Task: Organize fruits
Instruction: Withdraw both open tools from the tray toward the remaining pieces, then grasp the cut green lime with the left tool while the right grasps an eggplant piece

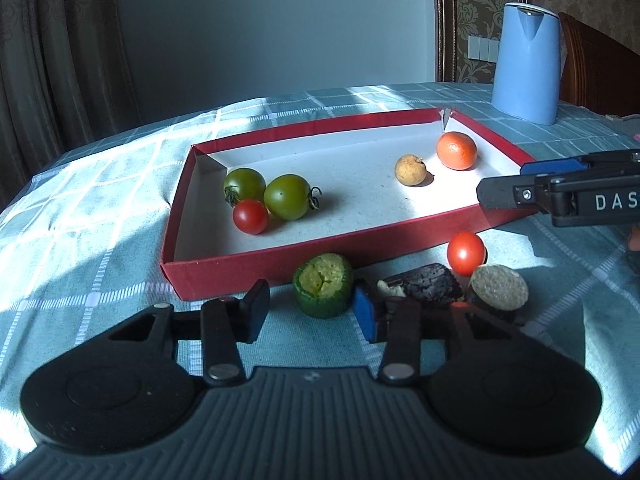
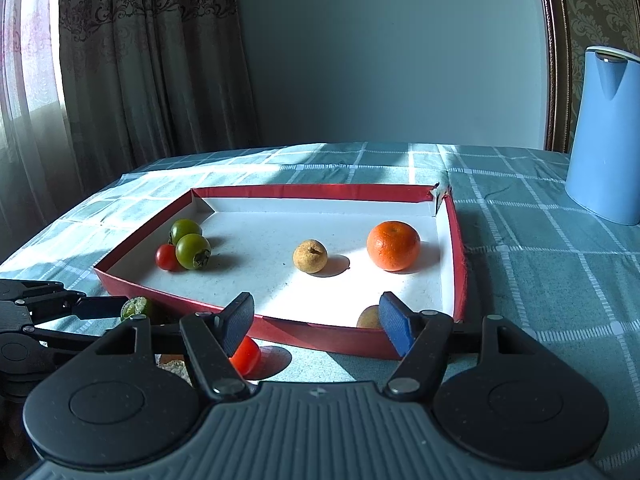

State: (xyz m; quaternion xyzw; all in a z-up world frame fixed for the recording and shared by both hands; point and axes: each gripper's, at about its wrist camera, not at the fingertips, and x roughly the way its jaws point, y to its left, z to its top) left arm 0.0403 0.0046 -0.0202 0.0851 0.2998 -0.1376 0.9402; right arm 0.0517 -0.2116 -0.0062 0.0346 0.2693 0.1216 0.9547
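Sunlit, the checked teal cloth (image 1: 100, 208) covers a table before grey curtains, and a shallow red box (image 1: 280, 246) sits in the middle of it; every place below is told from that box. Inside it, at its left end, two green tomatoes (image 1: 264, 196) touch a red one (image 1: 250, 216). Toward its right end lie a longan (image 1: 410, 170) and a mandarin (image 1: 457, 150), apart from each other. A second tan fruit (image 2: 369, 317) shows in the right wrist view just inside the box's front wall, half hidden by a finger.

Outside, against the front wall, lie the pieces not yet sorted: a cut green fruit (image 1: 323, 290), a dark chunk (image 1: 428, 286), a red tomato (image 1: 466, 253) and a pale round slice (image 1: 498, 292). A blue jug (image 1: 526, 64) stands well behind the box, to its right.

The left gripper (image 1: 310, 312) hangs low in front of the box, jaws spread and empty, the green fruit just ahead between them. The right gripper (image 2: 316, 322) hovers over the front wall near the right end, jaws likewise released, holding nothing.

Sorting looks about half done. The likely next step is a pick from the front row: the left gripper would need to ease forward around the green fruit, close gently on its rind, then lift it over the wall.
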